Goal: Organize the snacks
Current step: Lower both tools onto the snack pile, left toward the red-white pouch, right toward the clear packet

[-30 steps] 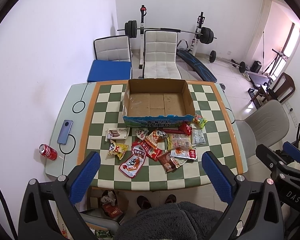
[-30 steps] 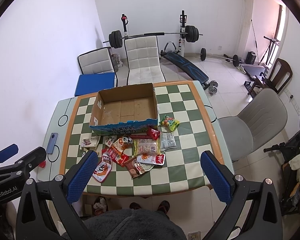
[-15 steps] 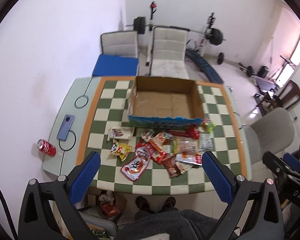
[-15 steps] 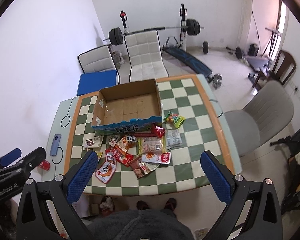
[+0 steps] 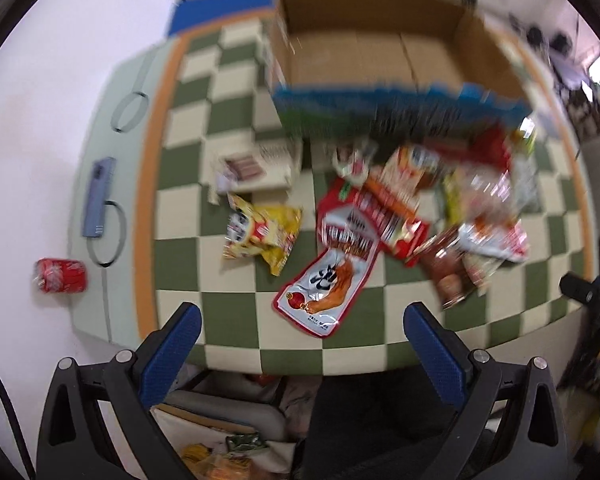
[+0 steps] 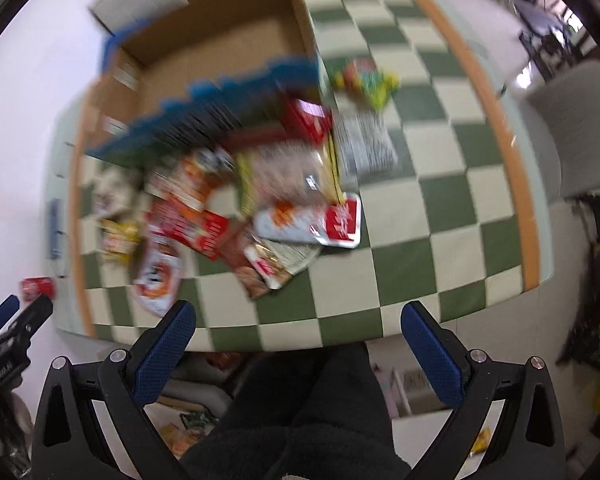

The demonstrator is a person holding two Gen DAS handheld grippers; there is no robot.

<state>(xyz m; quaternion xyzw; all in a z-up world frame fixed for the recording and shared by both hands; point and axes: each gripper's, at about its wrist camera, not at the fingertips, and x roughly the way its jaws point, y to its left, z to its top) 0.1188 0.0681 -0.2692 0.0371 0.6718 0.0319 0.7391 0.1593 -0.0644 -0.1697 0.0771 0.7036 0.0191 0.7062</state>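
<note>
An empty cardboard box (image 5: 376, 56) with a blue front wall stands at the far side of the green checkered table (image 5: 236, 312). Several snack packets lie in a heap in front of it: a yellow bag (image 5: 262, 232), a long red-and-white pouch (image 5: 332, 276), a red-and-white packet (image 6: 320, 224), a green candy bag (image 6: 364, 80). My left gripper (image 5: 302, 354) is open and empty above the table's near edge, short of the long pouch. My right gripper (image 6: 296, 350) is open and empty above the near edge; the box also shows in the right wrist view (image 6: 204, 52). Both views are motion-blurred.
A phone (image 5: 98, 196) and a red soda can (image 5: 60, 276) lie on the table's left margin. A grey chair (image 6: 572, 120) stands right of the table. My dark-clothed lap (image 6: 300, 420) is below the grippers.
Both grippers have dropped quickly toward the table and the snack pile, which now fills the views. Both stay open and empty.
</note>
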